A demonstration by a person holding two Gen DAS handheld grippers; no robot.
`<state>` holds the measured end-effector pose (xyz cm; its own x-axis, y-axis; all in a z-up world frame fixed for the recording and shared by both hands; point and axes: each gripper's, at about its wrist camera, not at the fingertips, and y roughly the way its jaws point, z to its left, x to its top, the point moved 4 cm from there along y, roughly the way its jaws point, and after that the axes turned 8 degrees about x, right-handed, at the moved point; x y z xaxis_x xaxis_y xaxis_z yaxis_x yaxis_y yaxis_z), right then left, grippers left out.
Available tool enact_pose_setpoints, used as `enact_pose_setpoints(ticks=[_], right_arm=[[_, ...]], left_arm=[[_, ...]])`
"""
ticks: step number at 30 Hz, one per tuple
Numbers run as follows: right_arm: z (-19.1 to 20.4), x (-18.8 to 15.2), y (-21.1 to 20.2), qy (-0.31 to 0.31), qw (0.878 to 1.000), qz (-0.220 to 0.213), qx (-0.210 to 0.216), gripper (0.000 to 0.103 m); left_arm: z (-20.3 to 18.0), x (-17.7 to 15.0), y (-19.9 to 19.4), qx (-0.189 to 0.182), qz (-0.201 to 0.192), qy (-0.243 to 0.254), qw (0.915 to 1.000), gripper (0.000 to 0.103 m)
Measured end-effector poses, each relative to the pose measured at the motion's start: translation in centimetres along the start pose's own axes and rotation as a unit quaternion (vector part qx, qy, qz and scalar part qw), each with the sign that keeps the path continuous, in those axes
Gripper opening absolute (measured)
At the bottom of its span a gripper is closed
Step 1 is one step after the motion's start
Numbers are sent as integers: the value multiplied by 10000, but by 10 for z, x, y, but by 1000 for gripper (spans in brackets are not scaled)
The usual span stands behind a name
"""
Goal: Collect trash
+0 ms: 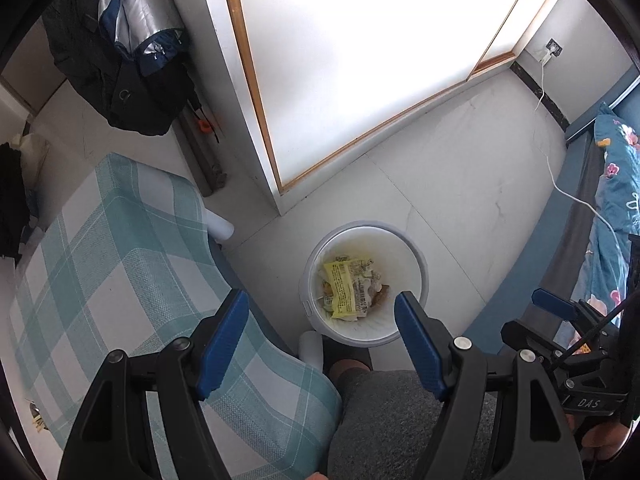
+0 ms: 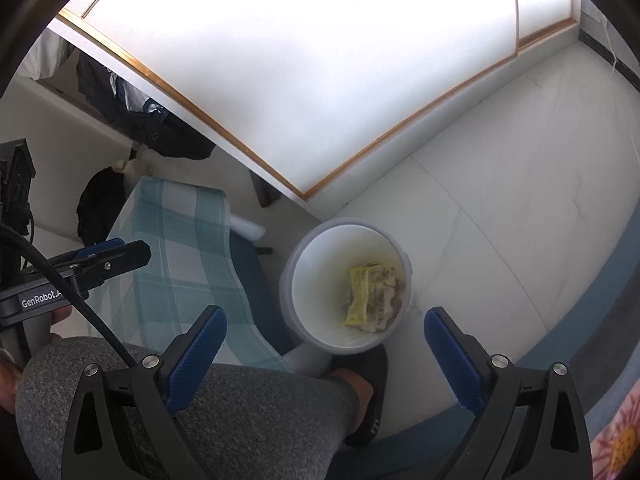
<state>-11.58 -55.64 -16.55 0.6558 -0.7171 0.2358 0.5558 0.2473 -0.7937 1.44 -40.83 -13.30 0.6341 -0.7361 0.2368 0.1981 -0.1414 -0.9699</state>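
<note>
The yellow wrapper lies with other scraps at the bottom of the white bin on the floor. Above the bin, the left gripper and the right gripper both hang with fingers spread wide and nothing between them. The person's knee and the checked chair crowd the bin, so a careless reach down could tip it and spill the trash.

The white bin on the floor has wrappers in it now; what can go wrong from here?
1. The white bin stands right against the person's foot and the chair leg; a step could tip it.
2. The white cable trails across the floor near the bed; feet might catch it.
3. The yellow wrapper lies loose, so it could spill out.
</note>
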Motion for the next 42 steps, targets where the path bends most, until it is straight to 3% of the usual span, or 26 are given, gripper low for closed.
enact_pose_setpoints(ticks=[36, 42], right_arm=[[-2, 6, -7, -25, 9999, -105, -74, 100], [-2, 6, -6, -61, 9999, -104, -117, 100]], left_arm=[[-6, 0, -8, 185, -190, 185, 9995, 72], [-4, 0, -4, 33, -101, 69, 9999, 72]])
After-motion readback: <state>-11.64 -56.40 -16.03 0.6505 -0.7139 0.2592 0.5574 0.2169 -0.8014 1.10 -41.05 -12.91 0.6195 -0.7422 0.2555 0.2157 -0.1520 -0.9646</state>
